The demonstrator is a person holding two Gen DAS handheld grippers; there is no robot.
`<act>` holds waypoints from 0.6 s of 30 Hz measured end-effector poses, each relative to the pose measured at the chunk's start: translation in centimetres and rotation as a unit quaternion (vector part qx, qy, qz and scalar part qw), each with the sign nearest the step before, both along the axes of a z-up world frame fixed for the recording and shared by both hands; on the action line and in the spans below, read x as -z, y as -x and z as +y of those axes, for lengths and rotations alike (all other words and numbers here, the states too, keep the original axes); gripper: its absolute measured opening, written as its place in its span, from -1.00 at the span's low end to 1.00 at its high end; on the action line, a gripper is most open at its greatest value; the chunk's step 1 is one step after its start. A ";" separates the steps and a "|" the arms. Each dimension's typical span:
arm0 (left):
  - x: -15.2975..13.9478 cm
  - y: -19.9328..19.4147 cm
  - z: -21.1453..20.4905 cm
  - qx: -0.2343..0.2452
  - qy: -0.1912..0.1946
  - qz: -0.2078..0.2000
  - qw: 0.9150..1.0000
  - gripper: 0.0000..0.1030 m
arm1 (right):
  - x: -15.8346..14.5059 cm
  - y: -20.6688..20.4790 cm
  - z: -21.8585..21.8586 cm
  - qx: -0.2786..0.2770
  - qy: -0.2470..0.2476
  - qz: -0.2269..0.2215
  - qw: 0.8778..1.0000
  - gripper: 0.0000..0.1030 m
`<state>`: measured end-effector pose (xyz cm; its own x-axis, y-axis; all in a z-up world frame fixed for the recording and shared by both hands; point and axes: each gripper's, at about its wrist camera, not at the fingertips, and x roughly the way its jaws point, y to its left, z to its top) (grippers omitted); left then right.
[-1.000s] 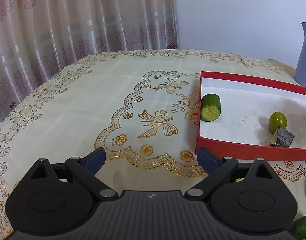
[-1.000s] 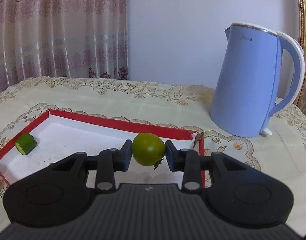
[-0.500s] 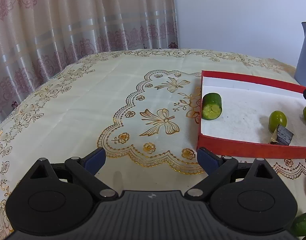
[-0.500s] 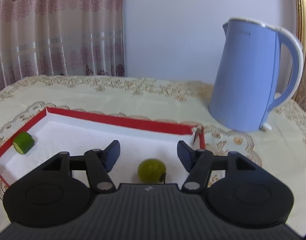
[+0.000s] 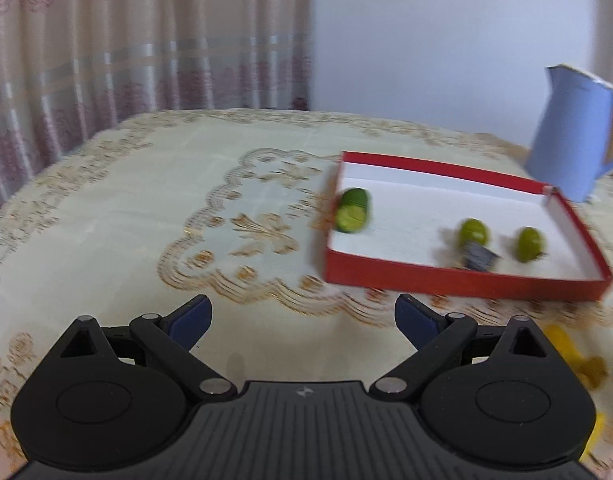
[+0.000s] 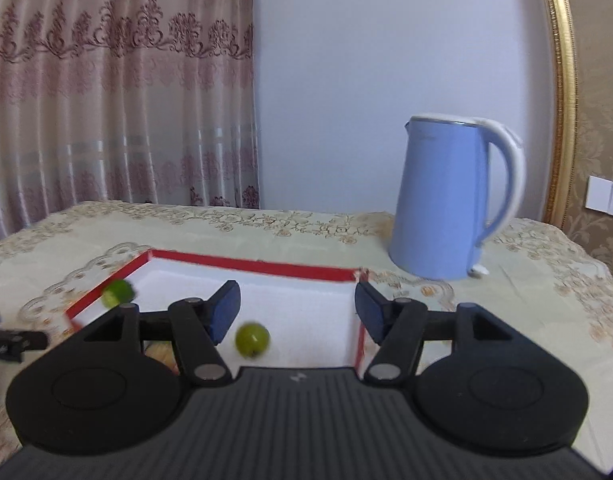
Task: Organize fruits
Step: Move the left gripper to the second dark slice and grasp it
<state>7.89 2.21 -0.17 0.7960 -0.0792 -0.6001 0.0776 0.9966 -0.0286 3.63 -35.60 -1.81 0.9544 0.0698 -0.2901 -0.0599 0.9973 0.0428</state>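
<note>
From the left wrist camera, the left gripper [image 5: 302, 322] hangs over the patterned tablecloth [image 5: 154, 216] with its jaws spread wide and nothing between them. Ahead and to the right sits a shallow red box [image 5: 458, 280] with a white floor, holding three green pieces. At its near-left corner, touching the left wall, lies a cucumber piece [image 5: 352, 216]: a short dark-green cylinder on its side, its pale cut face turned toward the camera and slightly left, so its long axis runs roughly from the camera toward the back of the box. Further right are two small round green fruits, the left green fruit [image 5: 472, 231] just behind a small dark object [image 5: 480, 258] that is too blurred to identify, and the right green fruit [image 5: 528, 243] a little apart from it, near the right wall. A blue kettle [image 5: 570, 136] stands behind the box's far-right corner, and something yellow [image 5: 562, 342] lies blurred on the cloth to the right of the gripper. From the right wrist camera, the right gripper [image 6: 296, 314] is above the near end of the box, jaws wide apart and empty. A round yellow-green fruit rests on the white floor just right of the left finger, and the cucumber piece appears blurred at the box's left wall, its axis unreadable here. The kettle stands upright beyond the box, handle to the right.
</note>
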 end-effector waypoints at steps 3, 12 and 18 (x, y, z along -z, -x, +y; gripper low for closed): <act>-0.1 1.2 -0.7 0.027 -0.002 -0.003 1.000 0.92 | 0.8 2.4 -0.1 -0.003 -0.001 0.008 1.000 0.19; 0.1 5.1 -2.5 0.133 0.013 -0.002 0.991 0.92 | 3.5 7.6 0.5 -0.005 -0.004 0.009 1.000 0.19; 0.4 8.4 -4.7 0.217 -0.012 -0.019 0.976 0.92 | 4.1 8.7 0.0 0.006 -0.007 0.013 1.000 0.29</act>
<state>-0.47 -2.53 -0.55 0.7120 -0.4003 -0.5769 0.4933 0.8699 0.0052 -5.06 -35.61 -5.93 0.9473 0.0624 -0.3141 -0.0465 0.9972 0.0578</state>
